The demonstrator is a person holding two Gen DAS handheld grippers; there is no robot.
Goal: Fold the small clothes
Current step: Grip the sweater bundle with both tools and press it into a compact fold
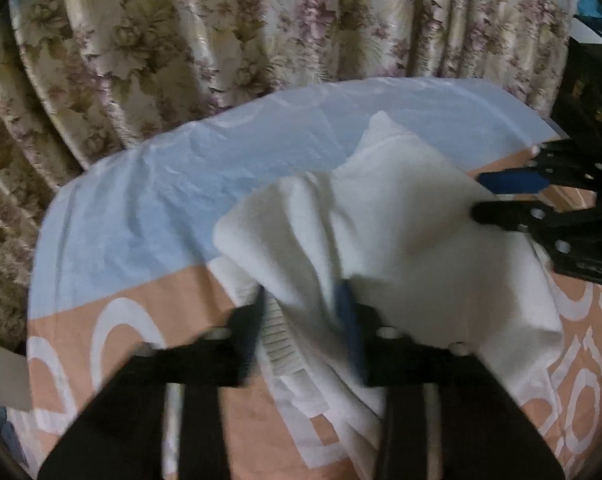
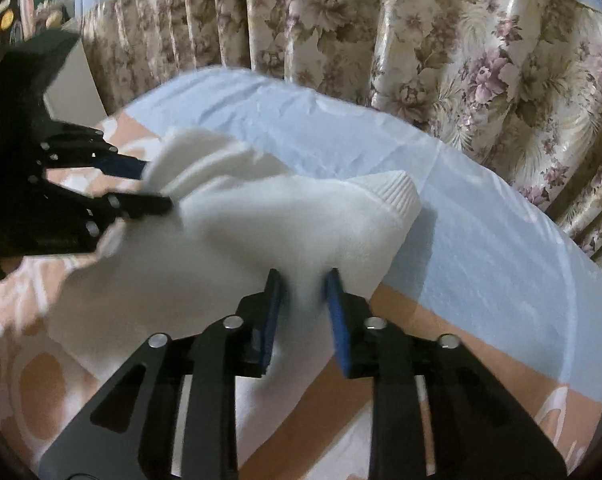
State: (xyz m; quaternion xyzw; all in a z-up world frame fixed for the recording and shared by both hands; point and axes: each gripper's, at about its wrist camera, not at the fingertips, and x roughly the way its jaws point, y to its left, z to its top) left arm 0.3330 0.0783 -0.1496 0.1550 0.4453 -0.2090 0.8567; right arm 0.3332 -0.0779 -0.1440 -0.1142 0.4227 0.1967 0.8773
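A white sock (image 1: 401, 220) is held up over the bed between both grippers. Its ribbed cuff (image 2: 397, 192) points toward the curtain. In the left wrist view my left gripper (image 1: 301, 308) is shut on a bunched fold of the sock, and a second ribbed white edge (image 1: 281, 340) lies under it on the sheet. My right gripper (image 2: 305, 292) pinches the sock's near edge between its blue pads (image 2: 337, 300). Each gripper shows in the other's view: the right gripper (image 1: 489, 196) at the sock's right end, the left gripper (image 2: 153, 186) at its left end.
The bed sheet (image 1: 141, 216) is pale blue at the back and orange with white shapes (image 1: 117, 328) in front. A floral curtain (image 2: 481, 60) hangs close behind the bed. A pale panel (image 2: 77, 80) stands at the far left.
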